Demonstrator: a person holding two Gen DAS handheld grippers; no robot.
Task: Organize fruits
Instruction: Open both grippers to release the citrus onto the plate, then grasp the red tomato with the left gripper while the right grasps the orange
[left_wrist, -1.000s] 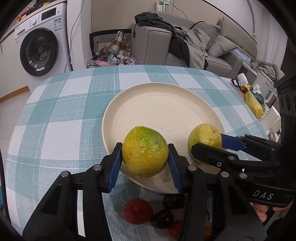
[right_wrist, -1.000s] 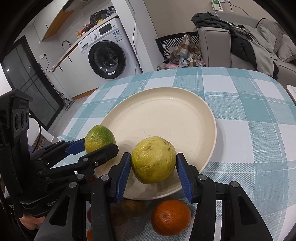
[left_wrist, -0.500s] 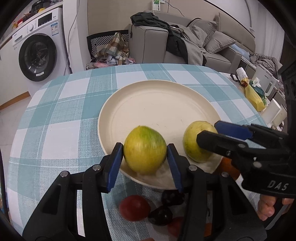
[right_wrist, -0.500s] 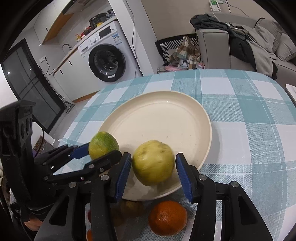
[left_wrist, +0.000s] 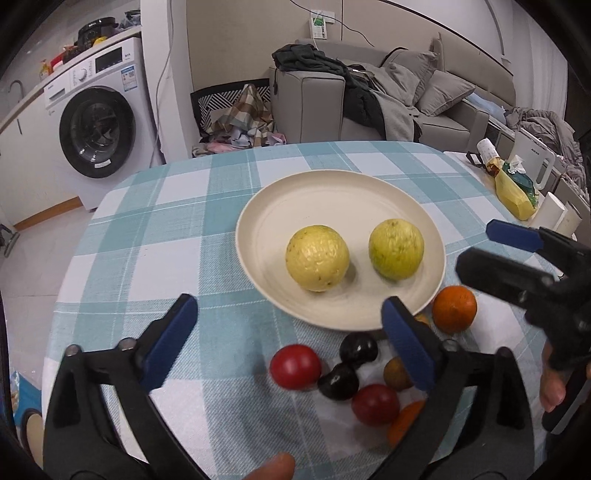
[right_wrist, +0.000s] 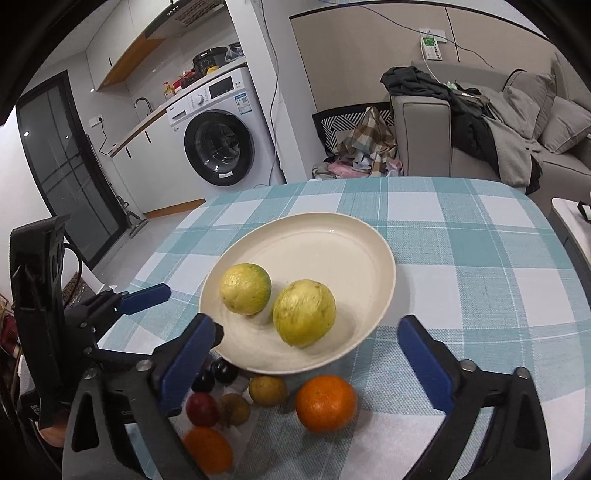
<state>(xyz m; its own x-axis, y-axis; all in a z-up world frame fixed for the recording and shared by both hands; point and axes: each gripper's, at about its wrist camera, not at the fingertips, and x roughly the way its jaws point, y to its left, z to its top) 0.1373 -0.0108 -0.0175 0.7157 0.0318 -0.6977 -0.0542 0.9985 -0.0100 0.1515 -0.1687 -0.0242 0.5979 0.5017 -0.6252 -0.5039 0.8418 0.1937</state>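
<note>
Even indoor light, soft shadows, strong fisheye warping, dark corners

Left gripper (left_wrist: 291, 332), jaws wide apart and empty, above the tablecloth (left_wrist: 177, 236). Two yellow-green fruits (left_wrist: 317, 257) (left_wrist: 396, 249) rest apart on the cream plate (left_wrist: 332, 192). Orange (left_wrist: 454, 309) and red fruit (left_wrist: 294, 366) lie off the plate's near rim.

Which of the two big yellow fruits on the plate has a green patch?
The one on the left in the right wrist view: its far side is green. The other fruit is pale yellow all over.
</note>
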